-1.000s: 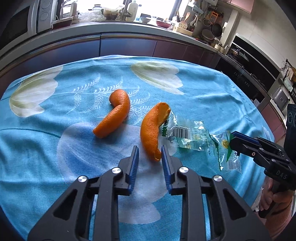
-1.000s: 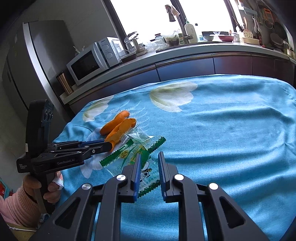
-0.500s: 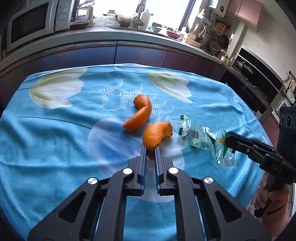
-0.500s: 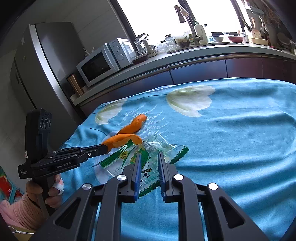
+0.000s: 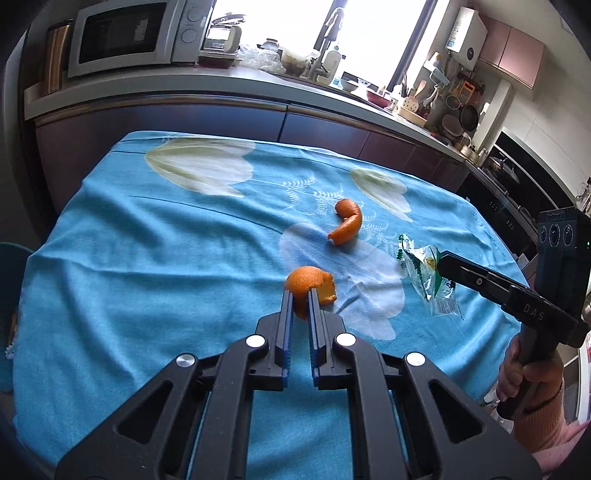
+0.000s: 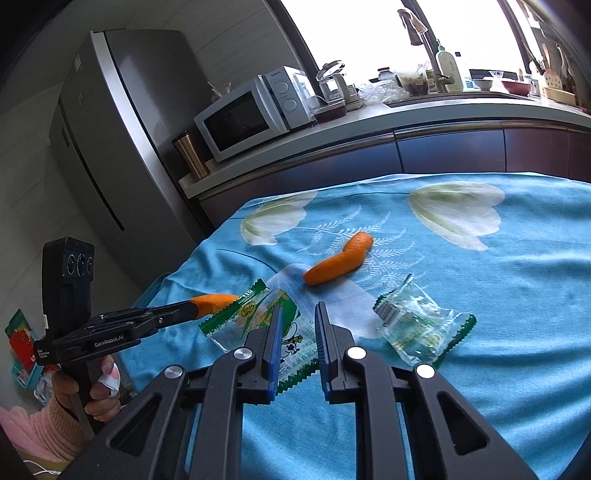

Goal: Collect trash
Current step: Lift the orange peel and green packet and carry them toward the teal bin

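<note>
Peel (image 5: 309, 283) (clenched in left jaws) and wrapper (image 6: 258, 325) (clenched in right jaws) should be lifted clear of the surface (image 5: 147, 258).

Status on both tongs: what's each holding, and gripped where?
Left tongs: orange peel, pinched at its near end. Right tongs: green-edged wrapper; the exact grip spot can't be told.

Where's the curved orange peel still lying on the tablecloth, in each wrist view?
Left wrist: curved orange peel lies right of centre on the cloth, beyond the peel held in the left tongs.
Right wrist: same peel sits mid-frame, above the right tongs.
Shared landmark: the microwave on the counter.
</note>
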